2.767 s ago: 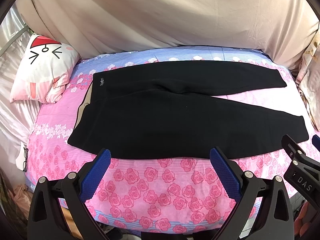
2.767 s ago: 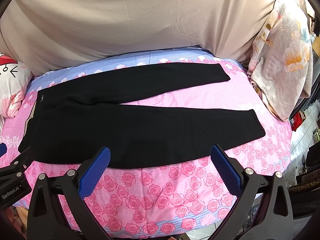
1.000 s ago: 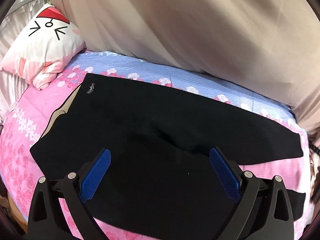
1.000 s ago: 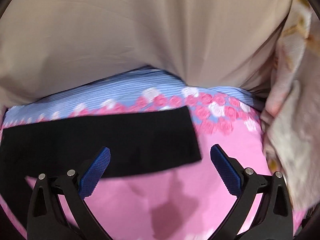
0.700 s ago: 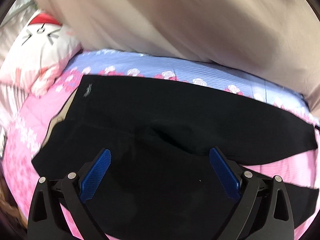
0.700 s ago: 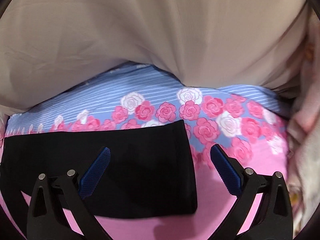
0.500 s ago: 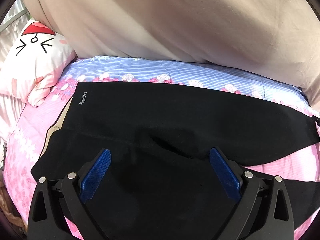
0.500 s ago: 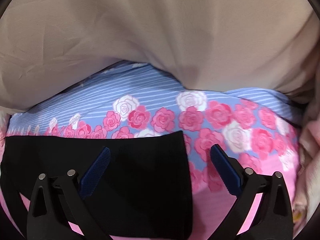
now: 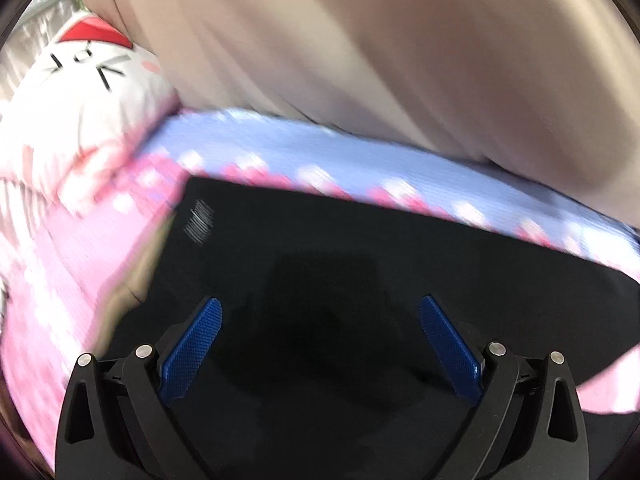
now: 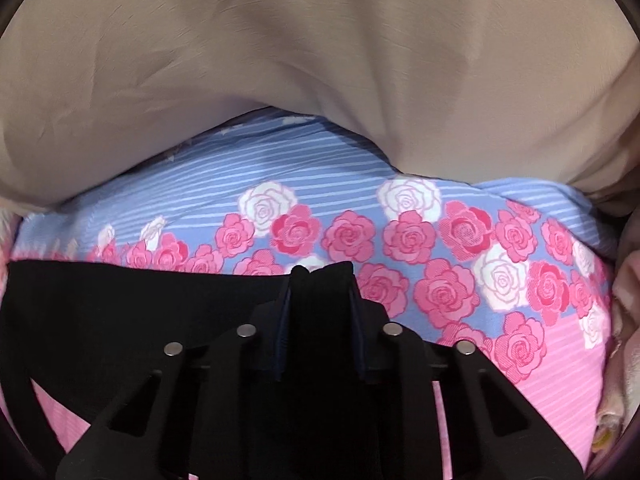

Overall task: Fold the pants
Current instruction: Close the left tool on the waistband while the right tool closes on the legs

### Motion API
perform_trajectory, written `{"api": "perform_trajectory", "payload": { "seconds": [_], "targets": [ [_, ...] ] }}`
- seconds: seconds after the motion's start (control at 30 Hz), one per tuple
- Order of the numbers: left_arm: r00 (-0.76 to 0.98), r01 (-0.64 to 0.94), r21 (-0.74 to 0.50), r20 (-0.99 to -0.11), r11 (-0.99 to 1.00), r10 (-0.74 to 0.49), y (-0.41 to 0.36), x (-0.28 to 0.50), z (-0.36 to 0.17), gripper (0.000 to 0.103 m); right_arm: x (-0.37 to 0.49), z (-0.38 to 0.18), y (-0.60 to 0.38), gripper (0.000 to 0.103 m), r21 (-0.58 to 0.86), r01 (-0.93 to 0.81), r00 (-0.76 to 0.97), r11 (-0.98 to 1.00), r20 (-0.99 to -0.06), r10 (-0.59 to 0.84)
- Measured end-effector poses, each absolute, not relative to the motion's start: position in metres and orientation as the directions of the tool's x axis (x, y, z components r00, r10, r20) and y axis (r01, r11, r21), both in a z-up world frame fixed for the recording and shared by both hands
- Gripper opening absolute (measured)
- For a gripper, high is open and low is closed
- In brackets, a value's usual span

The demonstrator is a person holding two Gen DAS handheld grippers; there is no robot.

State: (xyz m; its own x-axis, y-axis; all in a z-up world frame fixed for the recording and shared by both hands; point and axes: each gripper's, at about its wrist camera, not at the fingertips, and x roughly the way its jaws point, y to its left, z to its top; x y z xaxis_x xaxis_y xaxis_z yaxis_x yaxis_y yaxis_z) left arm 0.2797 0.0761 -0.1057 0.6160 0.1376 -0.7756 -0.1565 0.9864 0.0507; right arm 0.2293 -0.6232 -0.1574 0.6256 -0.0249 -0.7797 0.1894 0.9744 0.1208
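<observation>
Right gripper [image 10: 320, 276] closing, its jaws pinching the far leg's cuff of the black pants [image 9: 360, 264] lying flat on the floral bedsheet [image 10: 400, 200], probably to lift it; left gripper [image 9: 320, 316] spread above the waist

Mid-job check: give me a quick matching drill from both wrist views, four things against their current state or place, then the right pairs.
Column one:
1. left gripper
2. right gripper
3. cat-face pillow
4. beige sheet

Column two:
A. hangs behind the far edge of the bed
B. jaws closing, with a bunch of the black pants' hem between them
C. jaws wide apart above the pants near the waistband
D. lies at the upper left, off the pants

Pairs: 1-C, 2-B, 3-D, 4-A
</observation>
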Motion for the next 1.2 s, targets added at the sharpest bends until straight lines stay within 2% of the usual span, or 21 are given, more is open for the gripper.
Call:
{"api": "perform_trajectory", "payload": {
  "seconds": [0.1,0.3,0.5,0.57,0.67,0.73,0.8,0.87,0.9,0.93,1.07,1.2],
  "targets": [
    [0.642,-0.183,0.124,-0.736,0.975,0.214,0.123,0.316,-0.097,0.098,0.233,-0.159,-0.620,0.024,0.122,0.217,0.622,0.968,-0.782,-0.041],
    [0.616,-0.168,0.254,-0.728,0.952,0.303,0.196,0.382,-0.108,0.098,0.241,-0.161,-0.615,0.024,0.104,0.270,0.603,0.957,-0.793,-0.084],
    [0.516,-0.084,0.147,-0.840,0.986,0.169,0.247,0.429,-0.155,0.096,0.250,-0.163,-0.606,0.025,0.071,0.309,0.580,0.948,-0.804,-0.129],
    [0.496,-0.050,0.081,-0.863,0.995,0.095,0.254,0.435,-0.165,0.096,0.254,-0.164,-0.602,0.026,0.059,0.321,0.574,0.945,-0.806,-0.144],
    [0.498,-0.003,0.051,-0.866,0.999,0.045,0.255,0.439,-0.174,0.096,0.254,-0.165,-0.598,0.027,0.058,0.342,0.572,0.938,-0.805,-0.159],
    [0.488,0.018,-0.006,-0.873,1.000,-0.014,0.257,0.442,-0.182,0.088,0.254,-0.167,-0.594,0.028,0.066,0.359,0.576,0.931,-0.801,-0.165],
    [0.495,0.032,-0.058,-0.866,0.998,-0.067,0.257,0.443,-0.181,0.065,0.250,-0.166,-0.593,0.028,0.068,0.371,0.578,0.926,-0.797,-0.173],
    [0.498,0.058,-0.063,-0.863,0.996,-0.084,0.251,0.443,-0.179,0.050,0.249,-0.166,-0.589,0.028,0.059,0.379,0.576,0.923,-0.796,-0.186],
    [0.495,0.069,-0.060,-0.865,0.996,-0.086,0.248,0.443,-0.178,0.033,0.248,-0.165,-0.588,0.028,0.057,0.382,0.574,0.922,-0.797,-0.189],
    [0.486,0.090,-0.079,-0.866,0.993,-0.113,0.244,0.443,-0.176,0.027,0.249,-0.165,-0.585,0.028,0.049,0.386,0.569,0.921,-0.798,-0.196],
    [0.523,0.111,-0.050,-0.847,0.993,-0.101,0.235,0.431,-0.161,0.025,0.243,-0.155,-0.575,0.027,0.004,0.371,0.558,0.929,-0.801,-0.219],
    [0.560,0.109,-0.106,-0.815,0.988,-0.149,0.249,0.415,-0.134,0.025,0.233,-0.138,-0.567,0.025,0.011,0.336,0.584,0.942,-0.787,-0.199]
  ]
}}
